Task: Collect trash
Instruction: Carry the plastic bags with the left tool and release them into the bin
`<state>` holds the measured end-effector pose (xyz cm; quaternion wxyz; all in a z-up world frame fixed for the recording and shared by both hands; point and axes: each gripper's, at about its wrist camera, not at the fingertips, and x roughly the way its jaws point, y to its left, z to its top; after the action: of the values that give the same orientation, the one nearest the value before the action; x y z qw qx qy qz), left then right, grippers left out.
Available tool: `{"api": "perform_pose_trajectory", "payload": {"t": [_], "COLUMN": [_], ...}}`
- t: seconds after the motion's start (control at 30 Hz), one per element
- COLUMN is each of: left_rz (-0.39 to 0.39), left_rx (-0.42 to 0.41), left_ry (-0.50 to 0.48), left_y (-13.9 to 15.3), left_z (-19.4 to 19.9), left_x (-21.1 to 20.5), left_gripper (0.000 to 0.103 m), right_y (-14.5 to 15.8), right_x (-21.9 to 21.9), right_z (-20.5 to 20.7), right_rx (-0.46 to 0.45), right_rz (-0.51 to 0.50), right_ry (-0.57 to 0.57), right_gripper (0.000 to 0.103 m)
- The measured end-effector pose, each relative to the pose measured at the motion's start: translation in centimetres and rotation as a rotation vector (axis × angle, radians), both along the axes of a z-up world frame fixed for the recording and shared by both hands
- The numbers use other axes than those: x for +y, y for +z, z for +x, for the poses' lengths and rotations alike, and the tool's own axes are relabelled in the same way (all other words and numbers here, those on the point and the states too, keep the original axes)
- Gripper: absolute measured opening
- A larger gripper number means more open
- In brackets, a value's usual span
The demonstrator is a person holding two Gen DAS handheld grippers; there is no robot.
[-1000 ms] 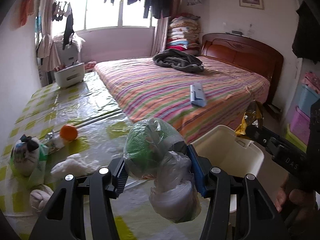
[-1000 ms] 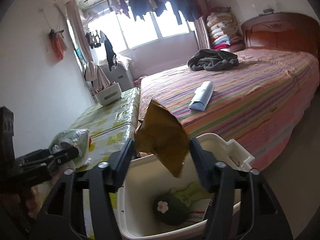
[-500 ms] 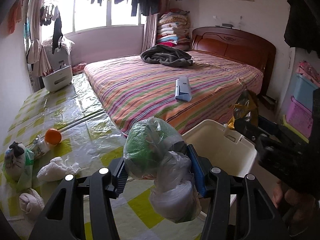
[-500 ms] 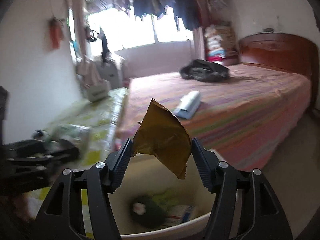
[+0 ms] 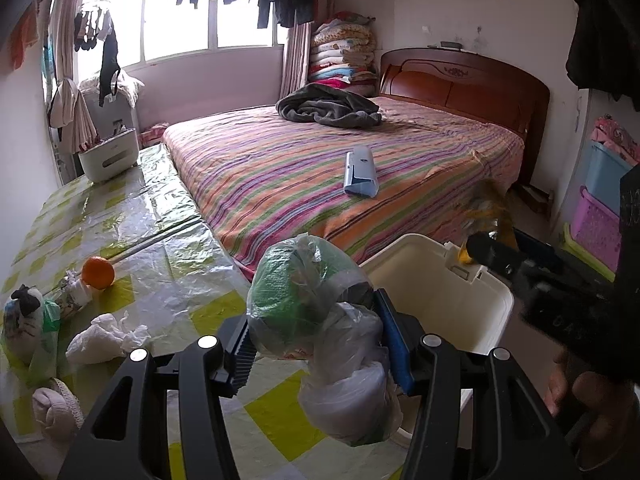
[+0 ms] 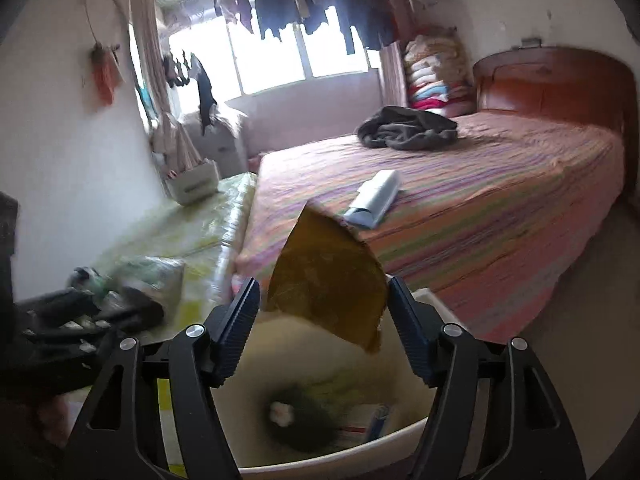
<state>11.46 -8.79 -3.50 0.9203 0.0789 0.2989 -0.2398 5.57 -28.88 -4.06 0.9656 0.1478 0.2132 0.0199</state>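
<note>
Gripping a bundle of plastic bags (image 5: 320, 320) in my left gripper (image 5: 316, 354), both pads pressed on it: a green-filled clear bag on top, a white knotted one hanging below the fingers. Left wrist view: bundle hovers over the table (image 5: 160, 240) edge, just beside the white bin (image 5: 448, 292), which sits between table and striped bed (image 5: 320, 172). Still on the table: an orange (image 5: 98, 272), a crumpled white tissue (image 5: 104, 340), a small bagged item with a black top (image 5: 24, 316), a rolled sock (image 5: 52, 404), a white caddy (image 5: 108, 156) at the far end. My right gripper (image 5: 484, 250) shows at right, blurred, holding a yellow wrapper (image 5: 486, 216) above the bin's far rim. Right wrist view: my right gripper (image 6: 322, 322) is over the open bin (image 6: 360, 452); the brown-yellow wrapper (image 6: 328, 284) stands between the fingers, touching the right pad, a gap visible at the left pad, so I cannot tell if it is truly clamped. Inside the bin: a dark round item with a white flower (image 6: 296, 416) and a printed packet (image 6: 368, 420), both blurred. Left gripper (image 6: 108, 308) with its bags appears blurred at left. On the bed: a grey blanket (image 6: 408, 132) and a folded blue-white item (image 6: 376, 196).
</note>
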Motion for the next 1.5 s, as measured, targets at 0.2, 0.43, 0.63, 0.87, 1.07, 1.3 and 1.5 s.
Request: {"api": "perform_pose_trajectory", "payload": {"t": [0.2,0.43,0.63,0.87,1.07,1.3,1.5], "left_rz": [0.005,0.011,0.015,0.036,0.028,-0.033,-0.072], "left_rx": [0.007,0.019,0.035,0.023,-0.001,-0.058,-0.069], "left_ry": [-0.008,-0.036,-0.082,-0.115,-0.088,-0.003,0.088], "left_y": [-0.3,-0.8,-1.2,-1.2,-0.6,2.3,3.8], "left_z": [0.1,0.0,-0.3,-1.0,-1.4,-1.0,0.1], "left_x": [-0.4,-1.8,-3.4,-4.6,-4.4,-1.2,2.4], "left_gripper": [0.052,0.053,0.053,0.06,0.075,0.076,0.077], "right_y": [0.0,-0.2,0.6,1.0,0.9,1.4,2.0], "right_x": [-2.7,-4.5,-3.7,-3.5,-3.1,-2.5,-0.6], "right_z": [-0.3,-0.9,-1.2,-1.5,-1.6,-1.4,-0.6], "right_rx": [-0.019,-0.034,-0.057,-0.086,-0.082,-0.094,-0.097], "right_rz": [0.144,0.197,0.156,0.121,0.115,0.122,0.113], "right_ry": [-0.022,-0.058,-0.062,-0.08,-0.074,-0.056,-0.009], "right_gripper": [0.084,0.084,0.084,0.084,0.084,0.084,0.084]}}
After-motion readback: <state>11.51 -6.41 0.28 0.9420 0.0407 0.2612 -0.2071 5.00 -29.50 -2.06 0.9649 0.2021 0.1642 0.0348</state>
